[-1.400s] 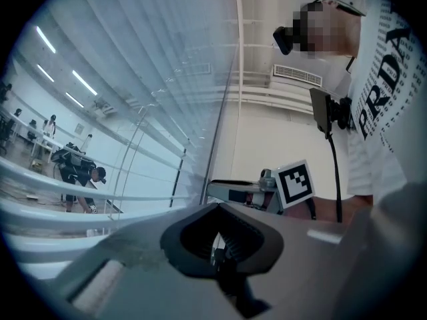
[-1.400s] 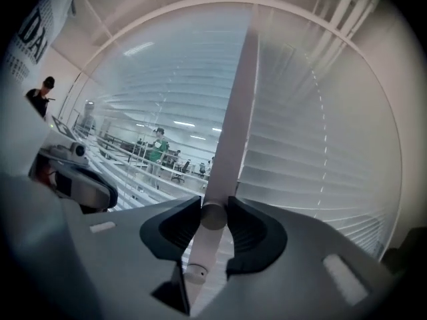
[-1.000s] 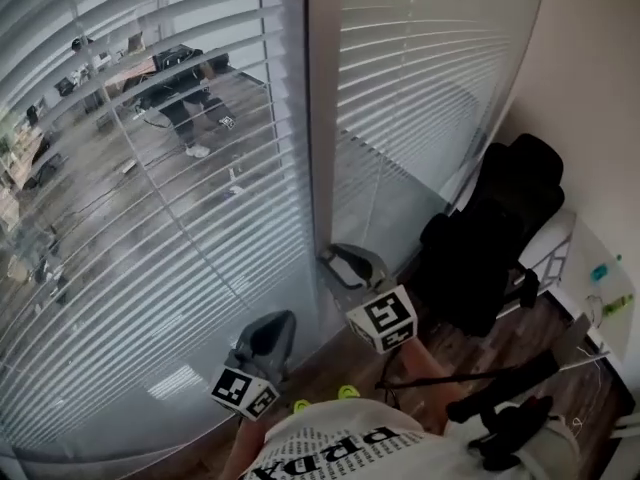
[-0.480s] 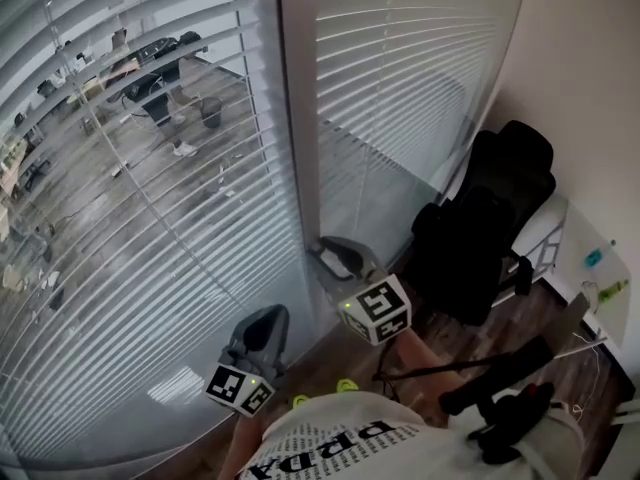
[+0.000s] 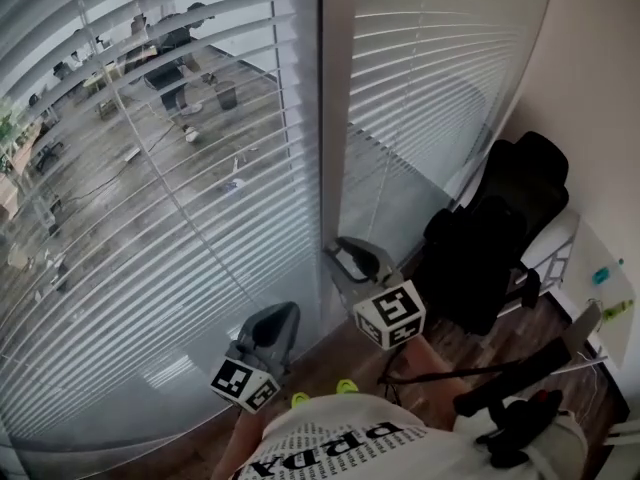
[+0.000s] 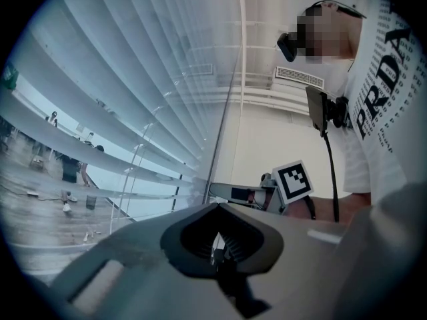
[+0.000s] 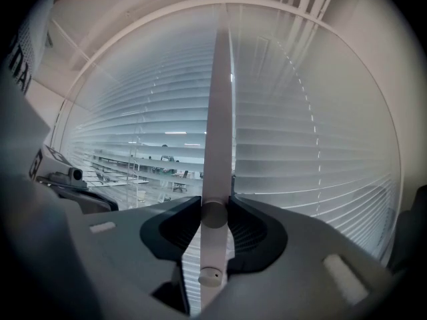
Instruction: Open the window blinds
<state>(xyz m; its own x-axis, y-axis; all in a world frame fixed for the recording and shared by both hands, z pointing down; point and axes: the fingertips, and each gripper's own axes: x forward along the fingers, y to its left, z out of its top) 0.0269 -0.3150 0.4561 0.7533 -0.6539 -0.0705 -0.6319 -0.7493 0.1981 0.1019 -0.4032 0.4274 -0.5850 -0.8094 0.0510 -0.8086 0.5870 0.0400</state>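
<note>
The left window's white blinds [image 5: 150, 188] have tilted slats, and an office shows between them. Those on the right window [image 5: 430, 78] look more closed. A white tilt wand [image 7: 217, 112] hangs in front of the white post [image 5: 335, 118] between the windows. My right gripper [image 5: 345, 260] is at the post's foot. In the right gripper view it [image 7: 213, 213] is shut on the wand's lower end, pads against both sides. My left gripper [image 5: 278, 316] hangs lower and to the left near the glass. In its own view it [image 6: 215, 237] is shut with nothing held.
A black office chair [image 5: 500, 238] stands in the right corner by the beige wall. A black stand with a cable [image 5: 520, 373] lies across the wood floor at lower right. My white printed shirt [image 5: 340, 443] fills the bottom edge.
The head view has swung slightly left, then back right. Both grippers keep their places by the post, and the slats' tilt shows no clear difference.
</note>
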